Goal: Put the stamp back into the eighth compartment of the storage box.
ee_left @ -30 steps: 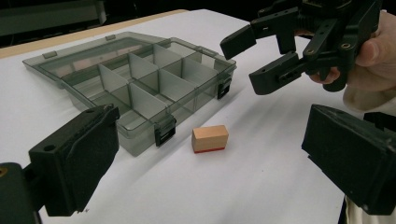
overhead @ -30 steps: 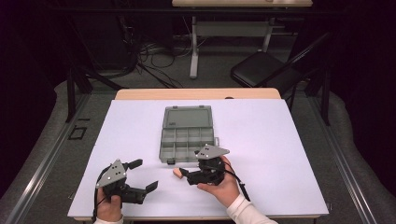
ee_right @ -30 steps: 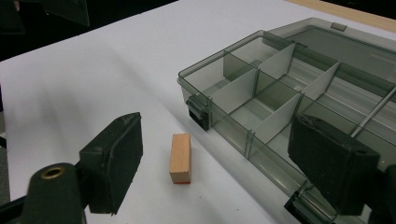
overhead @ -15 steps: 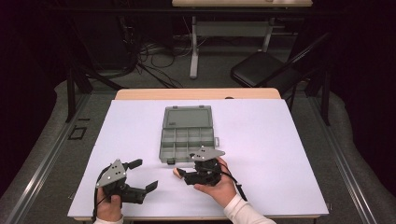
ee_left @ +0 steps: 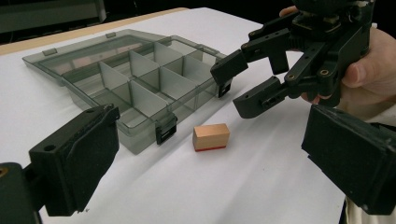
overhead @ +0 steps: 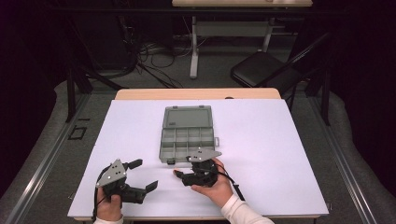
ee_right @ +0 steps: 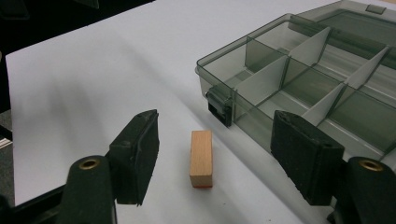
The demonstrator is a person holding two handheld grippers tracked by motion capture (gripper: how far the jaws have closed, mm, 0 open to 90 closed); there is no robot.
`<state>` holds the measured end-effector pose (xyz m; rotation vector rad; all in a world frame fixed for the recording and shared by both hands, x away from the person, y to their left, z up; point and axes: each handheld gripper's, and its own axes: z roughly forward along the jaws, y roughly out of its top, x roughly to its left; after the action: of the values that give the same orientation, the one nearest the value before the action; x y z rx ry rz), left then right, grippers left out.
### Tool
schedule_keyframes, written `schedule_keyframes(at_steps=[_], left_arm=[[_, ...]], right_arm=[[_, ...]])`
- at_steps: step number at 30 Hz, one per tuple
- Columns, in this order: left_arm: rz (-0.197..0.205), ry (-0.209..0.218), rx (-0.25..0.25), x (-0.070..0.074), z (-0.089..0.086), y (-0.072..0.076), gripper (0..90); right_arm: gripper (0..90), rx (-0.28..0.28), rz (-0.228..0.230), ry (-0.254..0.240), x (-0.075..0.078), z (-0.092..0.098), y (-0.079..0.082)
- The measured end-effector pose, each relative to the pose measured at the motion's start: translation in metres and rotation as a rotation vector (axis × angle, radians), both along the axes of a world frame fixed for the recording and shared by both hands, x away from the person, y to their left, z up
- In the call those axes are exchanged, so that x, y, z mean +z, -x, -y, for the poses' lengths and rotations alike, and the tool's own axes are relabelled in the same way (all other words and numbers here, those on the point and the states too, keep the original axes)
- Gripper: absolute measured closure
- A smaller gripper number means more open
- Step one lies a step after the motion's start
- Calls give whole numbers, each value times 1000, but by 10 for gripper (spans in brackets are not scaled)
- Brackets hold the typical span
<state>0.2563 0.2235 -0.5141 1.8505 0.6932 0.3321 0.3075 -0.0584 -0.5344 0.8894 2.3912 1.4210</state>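
A small wooden block [ee_right: 201,158] with a red underside lies flat on the white table, just in front of the open grey compartment box [ee_right: 219,74]. My right gripper [ee_right: 215,116] hovers over it. Its jaws have just been closing, and the block lies between them with a gap on each side. In the high view, the right gripper [overhead: 180,174] points left at the block [overhead: 176,172]. My left gripper [overhead: 144,175] is held wide open at the table's front left, with nothing in it. Its own view shows the block [ee_left: 211,136] and the right gripper [ee_left: 239,84] ahead.
The box [overhead: 164,148] sits mid-table with its lid folded back, and the compartments I can see hold nothing. Its black latches [ee_left: 166,131] face the block. The table's front edge [overhead: 196,217] runs just behind both hands. A black chair [overhead: 261,70] stands beyond the far edge.
The right gripper has edged left to the block and its jaws have narrowed around it. The left gripper has not moved.
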Motion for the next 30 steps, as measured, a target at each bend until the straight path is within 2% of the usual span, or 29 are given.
schedule_keyframes(at_steps=[4,13,22,30], left_arm=[[2,0,2,0,0,0,36],[-3,-3,2,-1,1,0,36],[-3,-3,3,-1,1,-1,37],[-7,-4,7,-1,1,-1,37]], right_arm=[[352,2,6,2,-4,-1,0],[407,12,-19,-3,-13,-5,0],[417,6,-14,22,-19,-11,0],[488,-3,-14,40,-23,-14,0]])
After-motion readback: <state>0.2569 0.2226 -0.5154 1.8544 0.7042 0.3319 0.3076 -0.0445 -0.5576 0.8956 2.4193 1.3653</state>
